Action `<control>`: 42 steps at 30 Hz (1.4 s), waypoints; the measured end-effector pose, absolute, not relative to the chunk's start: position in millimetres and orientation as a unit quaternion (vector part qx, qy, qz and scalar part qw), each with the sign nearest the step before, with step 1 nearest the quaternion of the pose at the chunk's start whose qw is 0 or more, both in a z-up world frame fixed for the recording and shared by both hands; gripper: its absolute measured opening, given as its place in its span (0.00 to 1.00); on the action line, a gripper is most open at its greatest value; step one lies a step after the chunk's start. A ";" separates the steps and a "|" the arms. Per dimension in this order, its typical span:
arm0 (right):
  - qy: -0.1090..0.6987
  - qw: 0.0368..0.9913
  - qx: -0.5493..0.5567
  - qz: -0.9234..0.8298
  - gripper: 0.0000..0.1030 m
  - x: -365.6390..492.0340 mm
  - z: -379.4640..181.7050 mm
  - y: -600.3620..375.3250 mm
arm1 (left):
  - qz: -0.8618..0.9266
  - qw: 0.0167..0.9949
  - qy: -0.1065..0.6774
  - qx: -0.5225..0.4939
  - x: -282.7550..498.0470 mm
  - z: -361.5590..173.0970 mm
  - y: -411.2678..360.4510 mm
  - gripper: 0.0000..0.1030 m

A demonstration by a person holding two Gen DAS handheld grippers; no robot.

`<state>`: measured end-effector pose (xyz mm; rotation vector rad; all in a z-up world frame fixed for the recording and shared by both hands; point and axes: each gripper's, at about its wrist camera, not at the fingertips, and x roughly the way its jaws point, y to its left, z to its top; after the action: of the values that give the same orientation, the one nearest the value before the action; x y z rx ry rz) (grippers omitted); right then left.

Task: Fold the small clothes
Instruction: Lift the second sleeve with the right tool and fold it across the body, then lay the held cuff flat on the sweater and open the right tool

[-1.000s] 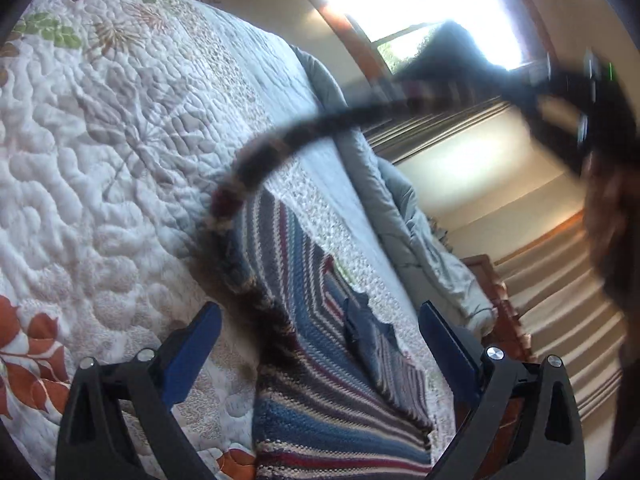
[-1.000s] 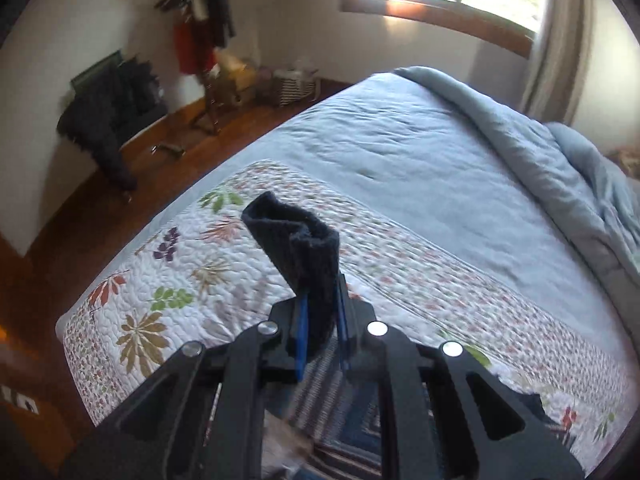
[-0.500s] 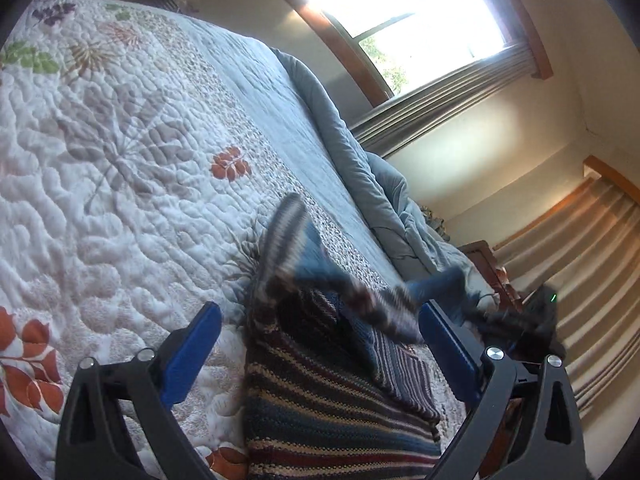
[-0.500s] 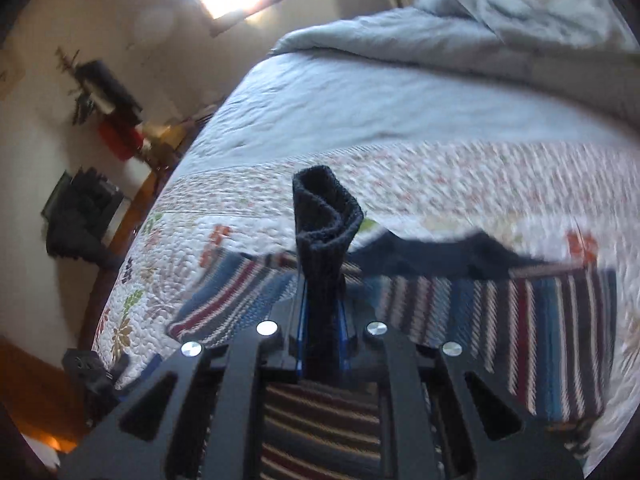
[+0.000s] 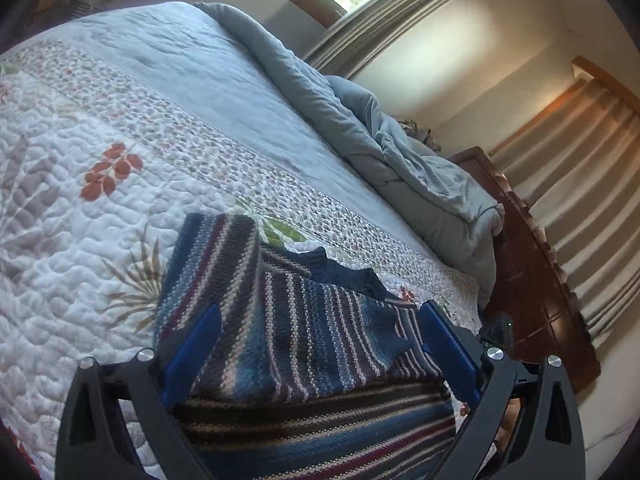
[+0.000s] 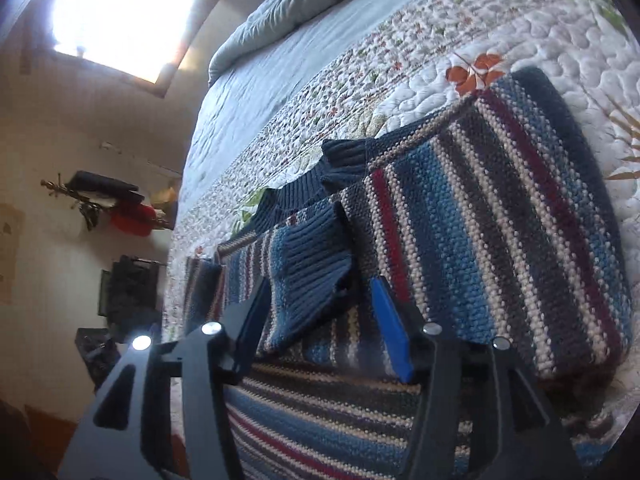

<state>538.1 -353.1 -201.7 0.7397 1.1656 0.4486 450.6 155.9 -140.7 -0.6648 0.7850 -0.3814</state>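
Note:
A knitted sweater (image 5: 304,344) striped in navy, blue, cream and maroon lies on the white quilted bedspread (image 5: 80,208), navy ribbed collar (image 6: 300,188) toward the far side. One sleeve is folded across its body. My left gripper (image 5: 320,348) hovers over the sweater's near part, open wide, holding nothing. My right gripper (image 6: 320,312) is low over the sweater and its jaws are opening. The blue ribbed sleeve cuff (image 6: 308,276) lies loose between the fingers, resting on the sweater body, with a gap beside the blue pad (image 6: 390,328).
A grey-blue duvet (image 5: 360,128) is bunched along the bed's far side. Bare floral quilt lies left of the sweater in the left wrist view. Beyond the bed are curtains (image 5: 580,200), a wooden floor, a bright window (image 6: 120,20) and hanging clothes (image 6: 120,208).
My right gripper swung down with the sleeve cuff, laid it across the sweater body, and its jaws parted. The left gripper lifted and turned, staying open.

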 end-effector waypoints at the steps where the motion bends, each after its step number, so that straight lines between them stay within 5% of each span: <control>1: 0.541 0.733 0.356 0.211 0.53 541.0 -207.5 -354.0 | -0.179 0.853 0.376 -0.314 455.8 -139.4 154.8 0.96; 9: 0.581 0.661 0.414 0.233 0.51 562.7 -245.0 -328.9 | -0.159 0.834 0.410 -0.334 476.3 -155.9 162.2 0.96; 11: 0.578 0.669 0.406 0.229 0.30 567.1 -243.7 -322.1 | -0.153 0.832 0.411 -0.341 475.6 -158.1 165.1 0.96; 12: 0.575 0.678 0.400 0.225 0.08 569.5 -241.5 -319.8 | -0.150 0.831 0.411 -0.343 474.8 -158.6 166.5 0.96; 21: 0.482 0.790 0.313 0.214 0.07 555.3 -150.6 -349.3 | -0.159 0.830 0.418 -0.333 474.6 -158.4 155.5 0.96; 27: 0.526 0.770 0.320 0.167 0.14 544.6 -195.0 -387.7 | -0.183 0.814 0.442 -0.329 472.8 -183.1 127.4 0.96; 29: 0.538 0.754 0.343 0.158 0.32 541.3 -211.2 -399.0 | -0.186 0.807 0.456 -0.326 474.0 -194.0 120.1 0.96; 34: 0.530 0.737 0.390 0.153 0.44 547.8 -214.8 -417.7 | -0.182 0.805 0.467 -0.319 474.0 -204.5 118.2 0.96; 42: 0.595 0.696 0.370 0.155 0.44 566.3 -229.0 -391.7 | -0.176 0.803 0.481 -0.305 476.7 -212.0 110.1 0.96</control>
<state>566.3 -391.7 -229.0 0.8254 1.3284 0.3463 476.7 110.1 -212.0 -0.6535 1.0305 -0.3762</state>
